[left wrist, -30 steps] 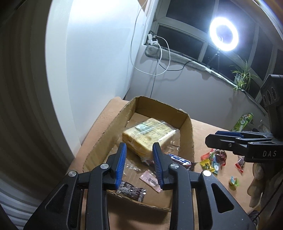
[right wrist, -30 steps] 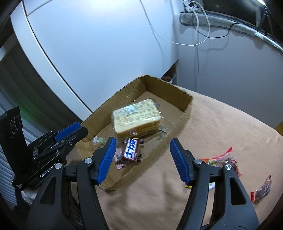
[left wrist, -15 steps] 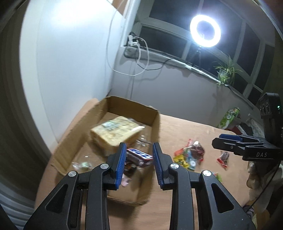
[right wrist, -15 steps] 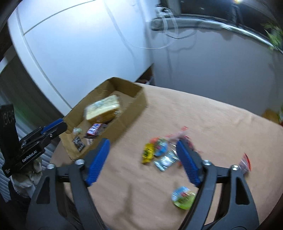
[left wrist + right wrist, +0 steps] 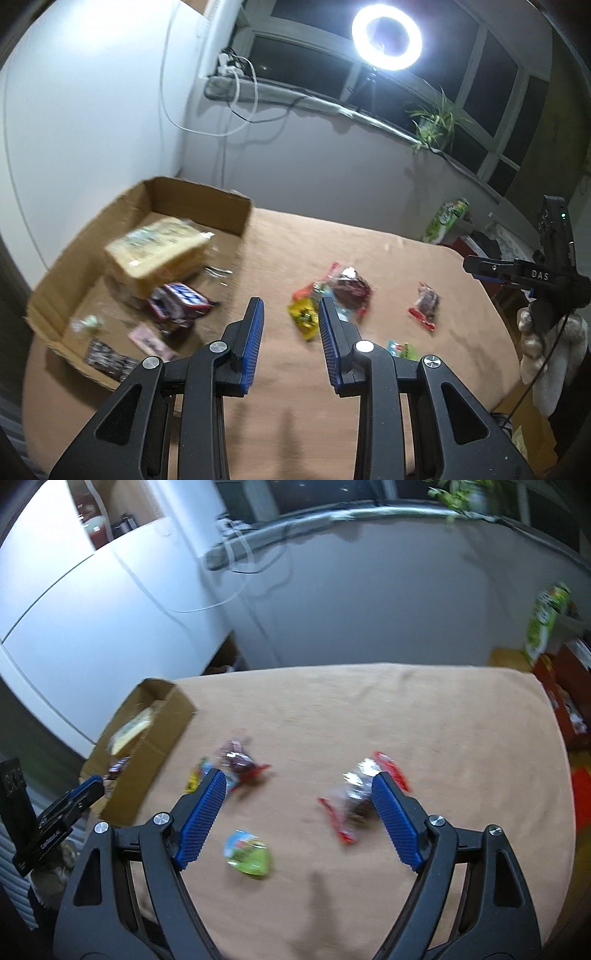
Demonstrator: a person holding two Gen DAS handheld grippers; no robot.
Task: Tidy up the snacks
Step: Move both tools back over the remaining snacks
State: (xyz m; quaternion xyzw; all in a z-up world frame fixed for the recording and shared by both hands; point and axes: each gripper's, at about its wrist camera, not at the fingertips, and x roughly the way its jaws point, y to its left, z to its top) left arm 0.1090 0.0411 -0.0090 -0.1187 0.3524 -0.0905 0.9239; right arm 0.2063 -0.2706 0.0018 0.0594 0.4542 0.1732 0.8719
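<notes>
**Box part-filled, loose snacks still out on the cloth**

Cardboard box (image 5: 201, 205) at the left end of the tan-clothed table (image 5: 369, 266), open-topped, near wall low and torn-looking. Inside — a yellow wrapped loaf-like pack (image 5: 159, 251) toward the back, a blue-white-and-brown chocolate bar (image 5: 183, 301) leaning against its front, a small pale green sweet (image 5: 86, 323) at the left side, a pink flat packet (image 5: 147, 338) and a dark patterned packet (image 5: 107, 360) nearest the front edge. Contents blurred; labels unreadable.

Outside the box, on the cloth: a cluster just beside the box's right side — yellow packet (image 5: 304, 321), dark red clear-wrapped bag (image 5: 352, 290) with orange-red wrapper ends touching it. Further right and apart, a red-edged clear bag of dark pieces (image 5: 424, 304). Near the front, a small round green-and-blue lidded cup (image 5: 249, 853), alone.

Left gripper (image 5: 291, 343): blue pads parted narrowly, nothing between them, hanging above bare cloth in front of the yellow packet. Right gripper (image 5: 299, 812): fingers spread wide, empty, tilted down over the cloth, with the round cup between and below the pads and the red-edged bag just inside the right pad — not touching as far as can be told.

Beyond the table: green carton (image 5: 447, 219) on the right, ring light (image 5: 386, 37) and potted plant (image 5: 436, 122) on the window ledge.
</notes>
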